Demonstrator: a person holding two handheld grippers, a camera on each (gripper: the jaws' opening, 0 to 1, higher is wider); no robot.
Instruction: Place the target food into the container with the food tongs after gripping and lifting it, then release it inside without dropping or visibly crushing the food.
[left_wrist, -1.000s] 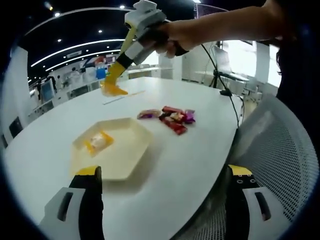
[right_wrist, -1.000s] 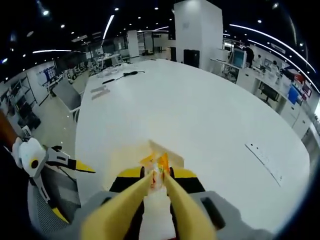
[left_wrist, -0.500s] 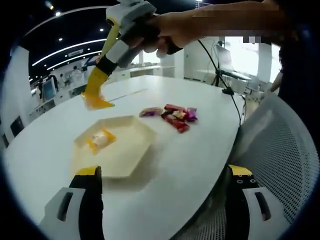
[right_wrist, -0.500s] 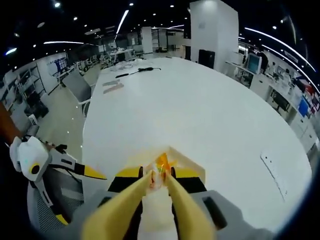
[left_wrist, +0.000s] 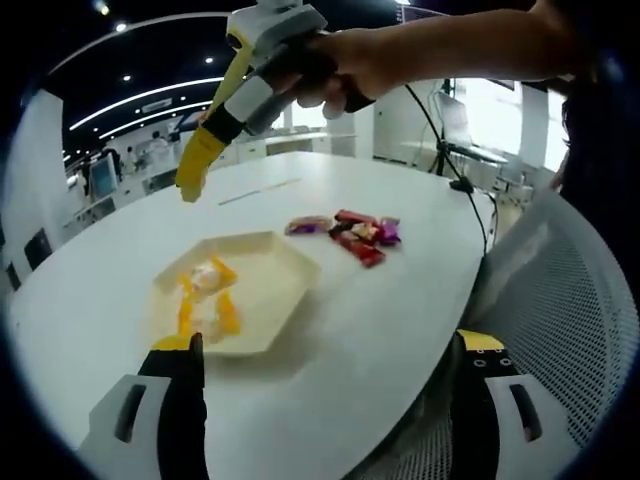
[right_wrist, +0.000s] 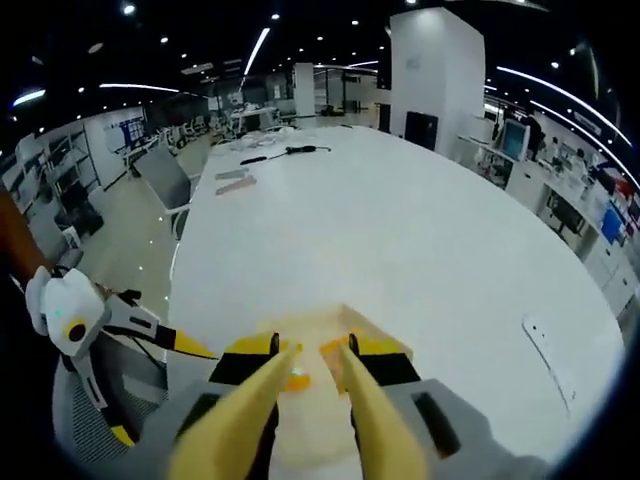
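A pale hexagonal tray (left_wrist: 290, 262) sits on the white table and holds two orange-wrapped snacks, one at the back (left_wrist: 207, 277) and one nearer the front rim (left_wrist: 204, 316). A hand holds my right gripper (left_wrist: 245, 100) above and behind the tray, with yellow food tongs (left_wrist: 198, 165) pointing down from it. In the right gripper view my right gripper (right_wrist: 315, 352) looks down on the tray (right_wrist: 362, 325). The tong arms (right_wrist: 250, 400) stand apart with nothing between them, and an orange wrapper (right_wrist: 298, 380) lies below. My left gripper (left_wrist: 330, 385) is wide open near the table edge.
A pile of red and purple wrapped candies (left_wrist: 352, 234) lies right of the tray. A mesh chair (left_wrist: 560, 330) stands at the right, with a cable and tripod (left_wrist: 445, 150) behind it. My left gripper (right_wrist: 100, 318) shows at the table's left edge, by the floor.
The tong arms have spread and the orange-wrapped snack they held now lies in the tray beside the other one. The right gripper stays above the tray.
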